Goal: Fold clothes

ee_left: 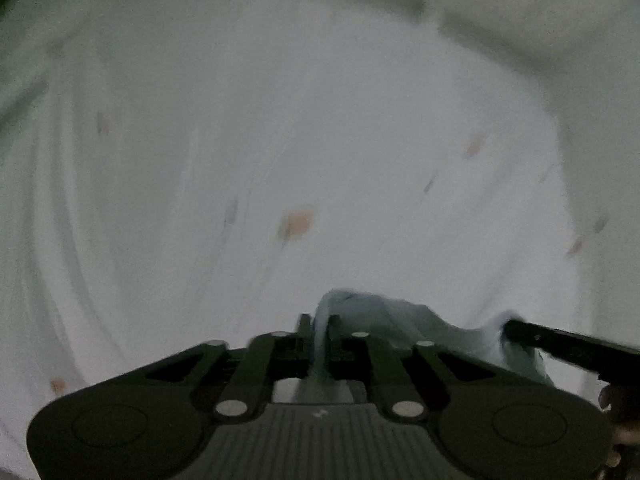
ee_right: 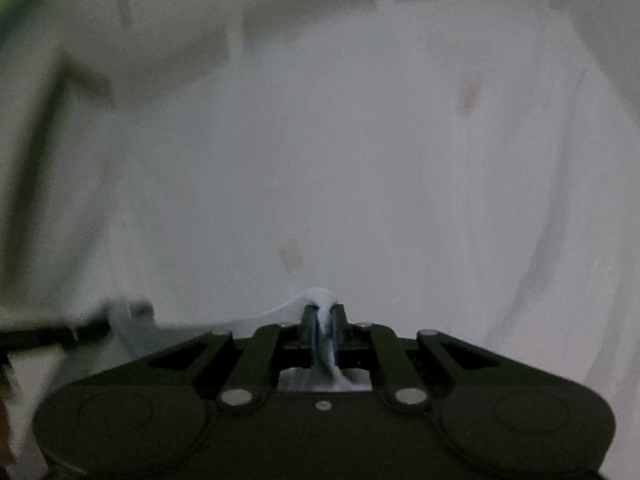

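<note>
Left gripper [ee_left: 319, 322] and right gripper [ee_right: 325, 314] each pinch a bunched edge of the pale blue garment [ee_left: 404, 322] between narrow jaws; it spans sideways between them, above the spotted white sheet [ee_left: 280, 140].

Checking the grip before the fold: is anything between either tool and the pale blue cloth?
Nothing visible. The cloth sits directly between the jaws of the left tool and the right tool.
</note>
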Available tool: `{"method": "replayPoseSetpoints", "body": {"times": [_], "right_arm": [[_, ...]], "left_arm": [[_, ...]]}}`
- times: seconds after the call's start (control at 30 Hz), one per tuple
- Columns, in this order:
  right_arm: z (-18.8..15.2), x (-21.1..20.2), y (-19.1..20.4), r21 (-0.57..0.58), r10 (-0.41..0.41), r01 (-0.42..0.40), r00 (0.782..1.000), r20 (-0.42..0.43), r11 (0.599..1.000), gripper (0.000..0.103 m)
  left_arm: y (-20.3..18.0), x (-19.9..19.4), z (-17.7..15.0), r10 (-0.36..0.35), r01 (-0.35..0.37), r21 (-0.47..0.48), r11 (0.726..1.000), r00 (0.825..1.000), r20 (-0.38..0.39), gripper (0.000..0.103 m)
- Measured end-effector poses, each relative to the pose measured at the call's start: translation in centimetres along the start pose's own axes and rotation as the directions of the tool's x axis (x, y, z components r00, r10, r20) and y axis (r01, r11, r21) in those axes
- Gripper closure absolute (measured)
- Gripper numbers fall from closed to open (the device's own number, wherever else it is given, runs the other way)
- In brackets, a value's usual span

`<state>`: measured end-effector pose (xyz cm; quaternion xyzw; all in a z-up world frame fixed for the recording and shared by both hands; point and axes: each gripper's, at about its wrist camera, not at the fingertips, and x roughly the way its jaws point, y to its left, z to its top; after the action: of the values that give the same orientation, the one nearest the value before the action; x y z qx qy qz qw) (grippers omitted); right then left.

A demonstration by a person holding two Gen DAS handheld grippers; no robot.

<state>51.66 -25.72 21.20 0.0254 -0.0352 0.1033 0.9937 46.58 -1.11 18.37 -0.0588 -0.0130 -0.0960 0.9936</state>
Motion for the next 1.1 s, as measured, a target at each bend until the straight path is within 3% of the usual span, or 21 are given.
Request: {"method": "replayPoseSetpoints", "body": {"times": [0.03,0.07,0.1,0.13,0.17,0.2,0.23,0.3,0.33,0.4,0.5,0.53,0.57,0.67,0.77,0.93,1.03,1.1], "right_arm": [[-1.8,3.0,0.1,-0.015,-0.043,0.042,0.997,-0.067,0.999,0.081],[-3.7,4.8,0.2,-0.025,-0.06,0.057,0.991,-0.123,0.998,0.081],[-5.6,6.7,0.3,-0.035,-0.077,0.072,0.981,-0.177,0.997,0.078],[-7.4,7.4,0.4,-0.048,-0.089,0.081,0.974,-0.21,0.996,0.072],[-9.2,6.9,0.6,-0.064,-0.095,0.083,0.972,-0.216,0.994,0.052],[-11.3,6.1,0.7,-0.086,-0.102,0.084,0.967,-0.231,0.993,0.039],[-13.4,5.1,0.7,-0.11,-0.107,0.08,0.959,-0.264,0.991,0.04],[-18.4,2.8,0.0,-0.112,-0.121,0.084,0.913,-0.389,0.99,0.048],[-20.9,1.6,-0.5,-0.1,-0.128,0.092,0.88,-0.457,0.991,0.049],[-26.0,-1.4,-1.6,-0.067,-0.138,0.123,0.796,-0.589,0.99,0.051],[-32.0,-6.3,-2.7,-0.059,-0.152,0.16,0.665,-0.731,0.985,0.053],[-33.5,-8.1,-2.9,-0.057,-0.155,0.173,0.624,-0.766,0.983,0.053],[-34.5,-9.9,-2.9,-0.054,-0.152,0.18,0.599,-0.786,0.982,0.053],[-35.9,-14.1,-2.2,-0.055,-0.148,0.18,0.562,-0.814,0.982,0.054],[-36.4,-17.7,-1.4,-0.022,-0.122,0.183,0.553,-0.824,0.983,0.054],[-37.4,-20.5,0.0,-0.015,-0.078,0.121,0.537,-0.84,0.993,0.054],[-38.2,-21.2,0.3,-0.047,-0.089,0.093,0.524,-0.847,0.995,0.054],[-38.7,-22.1,0.3,-0.062,-0.1,0.091,0.513,-0.853,0.994,0.054]], "left_arm": [[1.1,3.8,-1.6,0.037,-0.04,-0.026,0.999,0.995,-0.095,0.068],[2.3,6.9,-3.7,0.083,-0.093,-0.042,0.995,0.976,-0.199,0.068],[3.2,8.2,-5.7,0.1,-0.117,-0.052,0.992,0.961,-0.257,0.068],[4.0,8.2,-7.8,0.092,-0.115,-0.065,0.991,0.956,-0.278,0.064],[4.8,8.0,-9.9,0.083,-0.111,-0.078,0.991,0.951,-0.298,0.06],[5.6,7.3,-12.2,0.062,-0.096,-0.091,0.991,0.946,-0.318,0.05],[6.4,6.3,-15.0,0.043,-0.088,-0.106,0.99,0.929,-0.366,0.048],[7.7,4.2,-20.3,0.054,-0.128,-0.122,0.984,0.872,-0.487,0.048],[8.4,2.7,-23.2,0.072,-0.172,-0.132,0.976,0.831,-0.551,0.048],[9.6,-0.5,-27.8,0.076,-0.233,-0.157,0.96,0.755,-0.652,0.048],[10.7,-5.7,-33.4,0.107,-0.35,-0.152,0.924,0.62,-0.777,0.048],[10.9,-7.4,-34.5,0.102,-0.38,-0.164,0.91,0.59,-0.801,0.048],[11.0,-9.5,-35.8,0.079,-0.402,-0.189,0.896,0.565,-0.822,0.048],[10.6,-14.6,-37.8,0.055,-0.435,-0.207,0.876,0.517,-0.854,0.048],[9.6,-17.6,-38.1,0.035,-0.44,-0.221,0.87,0.504,-0.863,0.047],[8.1,-21.0,-37.8,-0.006,-0.411,-0.261,0.873,0.527,-0.85,0.044],[7.1,-22.4,-37.9,-0.016,-0.39,-0.25,0.886,0.513,-0.858,0.042],[6.3,-23.1,-38.4,-0.028,-0.371,-0.235,0.899,0.487,-0.873,0.041]]}}
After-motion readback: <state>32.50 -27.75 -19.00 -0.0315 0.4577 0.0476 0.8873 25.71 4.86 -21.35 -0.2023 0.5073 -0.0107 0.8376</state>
